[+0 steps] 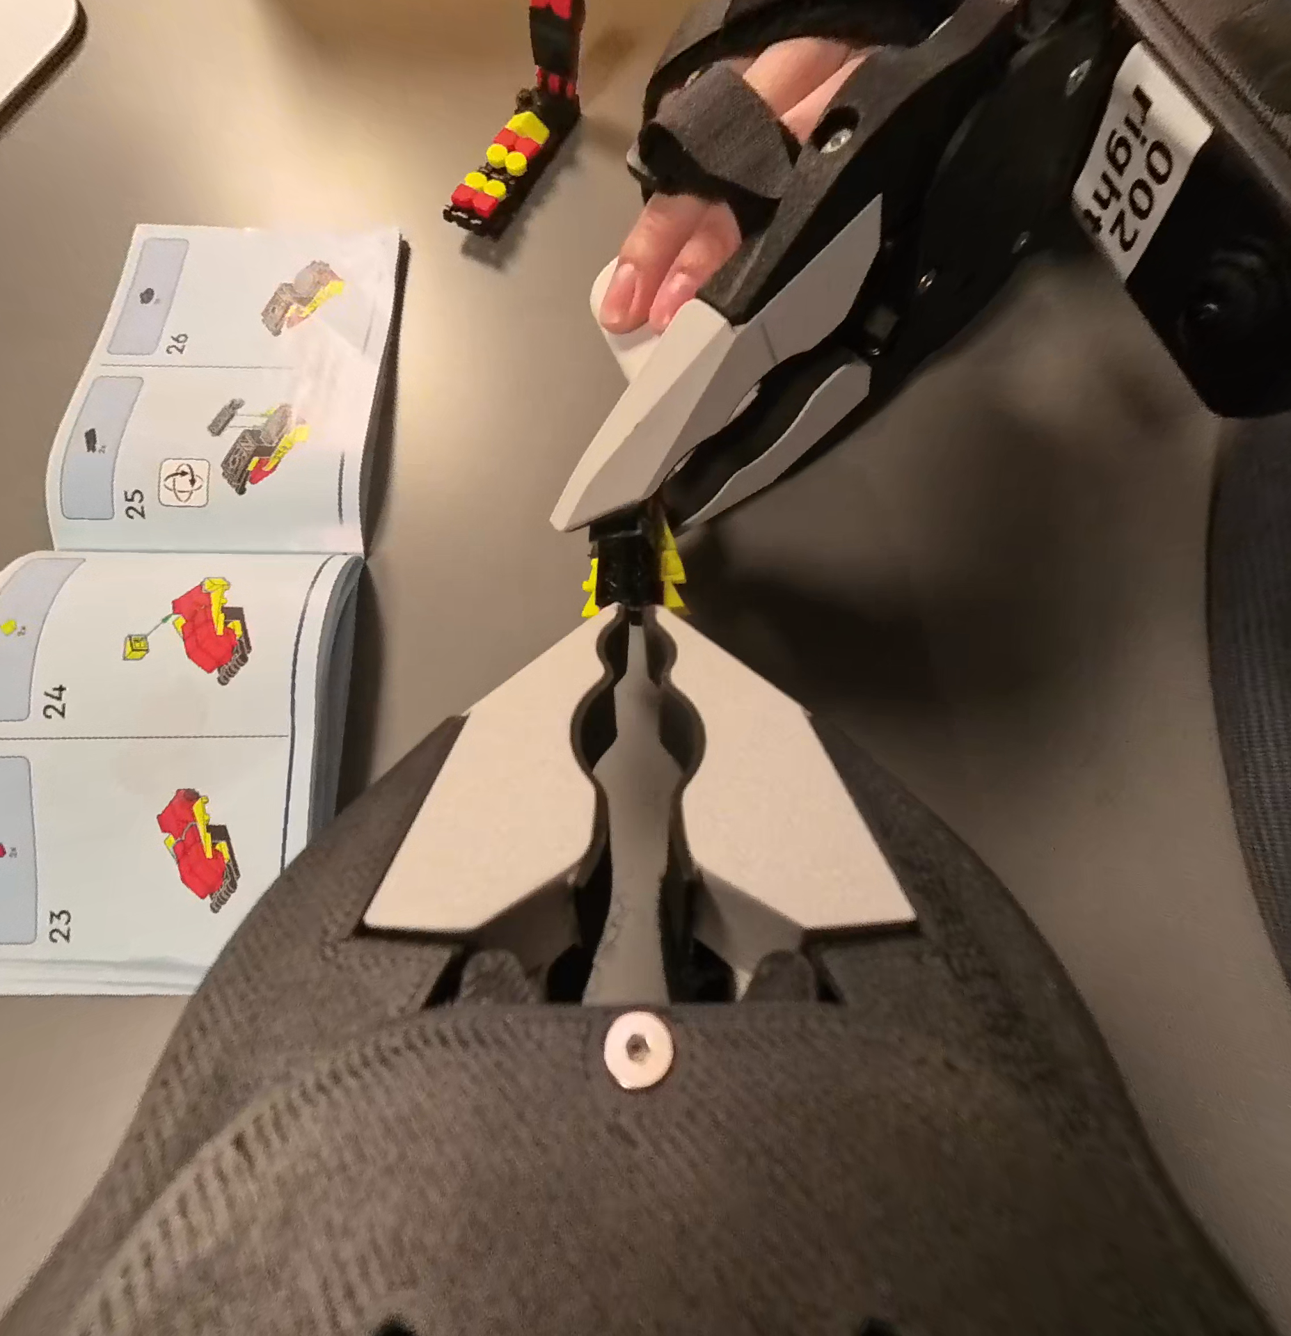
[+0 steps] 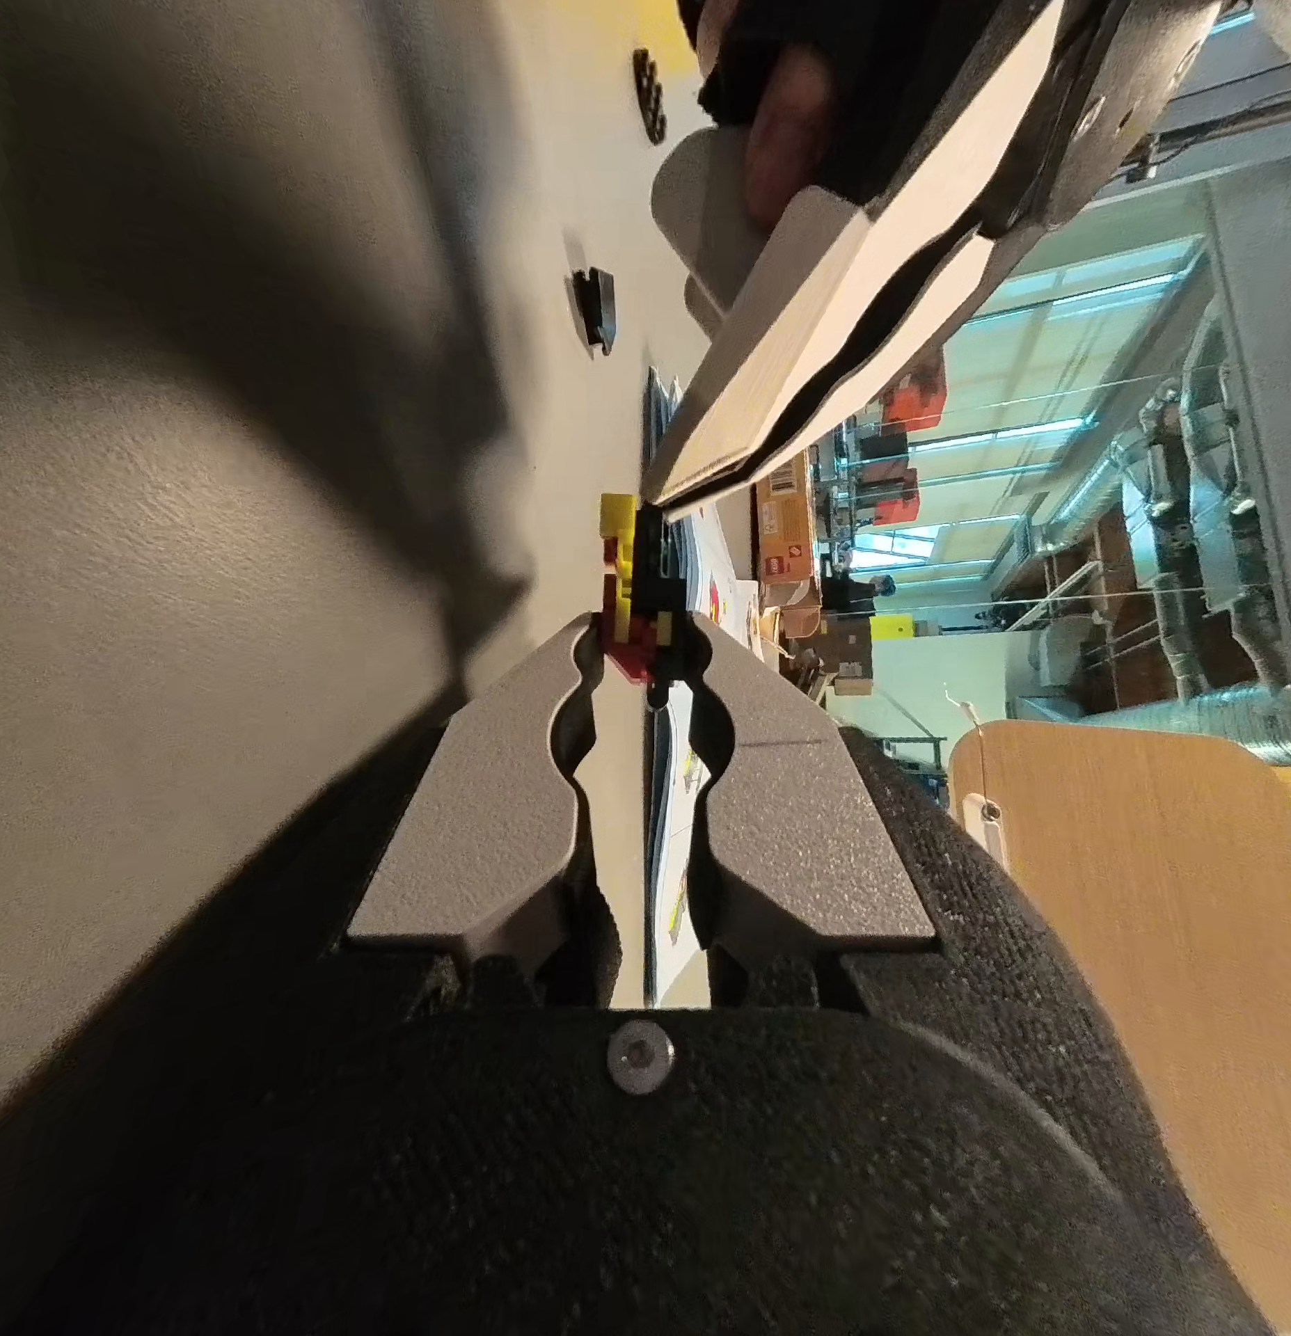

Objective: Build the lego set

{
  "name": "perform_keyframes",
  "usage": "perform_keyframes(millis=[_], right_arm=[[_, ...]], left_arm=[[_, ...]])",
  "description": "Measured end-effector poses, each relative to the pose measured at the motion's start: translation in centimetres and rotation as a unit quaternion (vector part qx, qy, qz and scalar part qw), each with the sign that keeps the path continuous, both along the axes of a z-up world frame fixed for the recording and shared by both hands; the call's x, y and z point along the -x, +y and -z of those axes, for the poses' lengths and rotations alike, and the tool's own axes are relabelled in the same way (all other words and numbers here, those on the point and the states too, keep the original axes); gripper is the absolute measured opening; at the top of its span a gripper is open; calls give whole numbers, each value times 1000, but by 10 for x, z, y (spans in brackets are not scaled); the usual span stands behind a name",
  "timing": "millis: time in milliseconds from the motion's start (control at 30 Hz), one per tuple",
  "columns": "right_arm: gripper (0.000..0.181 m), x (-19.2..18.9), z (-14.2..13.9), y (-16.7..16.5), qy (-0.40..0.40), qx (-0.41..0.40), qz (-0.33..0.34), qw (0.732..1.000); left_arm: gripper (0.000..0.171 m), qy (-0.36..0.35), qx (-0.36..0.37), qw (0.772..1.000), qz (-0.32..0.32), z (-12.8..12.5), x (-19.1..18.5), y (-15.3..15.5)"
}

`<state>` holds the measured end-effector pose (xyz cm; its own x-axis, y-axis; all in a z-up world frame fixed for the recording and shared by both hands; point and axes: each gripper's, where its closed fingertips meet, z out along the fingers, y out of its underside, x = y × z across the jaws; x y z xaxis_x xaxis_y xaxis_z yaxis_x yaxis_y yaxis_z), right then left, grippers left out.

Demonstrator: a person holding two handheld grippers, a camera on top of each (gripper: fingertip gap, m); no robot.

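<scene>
Two hand-held grippers meet tip to tip above a tan table (image 1: 230, 108), with a small lego model (image 1: 631, 575) between them. The model is black in the middle with yellow and red pieces on its sides.

The right gripper (image 2: 639, 636) has its two grey fingers clamped on one end of the model. The left gripper (image 1: 633, 614) has its fingers drawn nearly together, pinching a small black part at the model's other end.

To the left on the table lies an open instruction booklet (image 1: 194, 614) showing numbered building steps. Farther back sits a long black lego strip (image 1: 512, 166) topped with red and yellow pieces. A loose black lego piece (image 2: 595, 311) rests on the table apart from the model.
</scene>
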<state>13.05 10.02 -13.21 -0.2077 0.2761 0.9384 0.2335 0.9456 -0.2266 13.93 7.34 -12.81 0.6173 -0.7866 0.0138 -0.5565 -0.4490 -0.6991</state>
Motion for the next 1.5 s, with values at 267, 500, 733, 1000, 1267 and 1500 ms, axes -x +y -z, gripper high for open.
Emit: perform_keyframes(millis=[267,500,733,1000,1267,1500], right_arm=[[19,0,1,3,-5,22,6,1000],[19,-1,1,3,-7,38,7,999],[19,-1,1,-3,-9,42,-1,999],[19,-1,1,-5,-10,51,-5,999],[19,-2,2,-4,-15,55,-3,998],[19,-2,3,-1,-18,66,4,998]], left_arm=[[37,40,-90,995,-2,-7,6,5],[48,255,-466,837,130,-14,-4,1],[41,288,-492,806,160,0,-7,6],[24,321,-490,793,168,10,-6,10],[13,307,-475,810,153,7,-7,11],[13,299,-446,831,142,9,-7,12]])
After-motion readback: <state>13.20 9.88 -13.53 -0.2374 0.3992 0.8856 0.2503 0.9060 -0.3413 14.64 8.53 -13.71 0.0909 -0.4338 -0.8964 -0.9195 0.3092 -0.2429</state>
